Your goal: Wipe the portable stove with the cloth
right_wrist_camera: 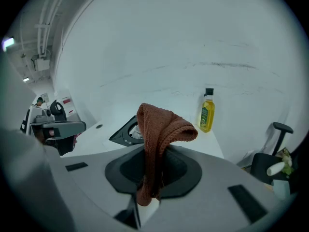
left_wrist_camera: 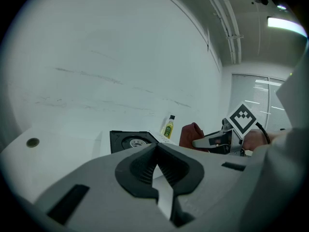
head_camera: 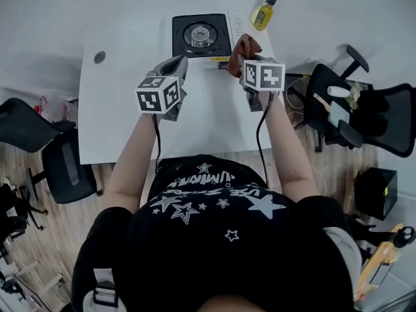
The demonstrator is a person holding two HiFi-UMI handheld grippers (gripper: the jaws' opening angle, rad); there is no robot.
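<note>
The black portable stove (head_camera: 201, 35) sits at the far edge of the white table (head_camera: 208, 125); it also shows in the left gripper view (left_wrist_camera: 130, 141) and the right gripper view (right_wrist_camera: 126, 133). My right gripper (head_camera: 239, 60) (right_wrist_camera: 152, 175) is shut on a brown cloth (head_camera: 247, 45) (right_wrist_camera: 161, 129). The cloth stands up out of the jaws and flops over, held in the air just right of the stove's near corner. My left gripper (head_camera: 177, 62) (left_wrist_camera: 155, 151) hovers off the stove's near left side, jaws shut with nothing between them.
A yellow oil bottle (head_camera: 262, 13) (right_wrist_camera: 207, 111) stands right of the stove at the table's back. A round grommet (head_camera: 99, 57) marks the table's left part. Office chairs stand at the left (head_camera: 62, 164) and right (head_camera: 364, 119) of the table.
</note>
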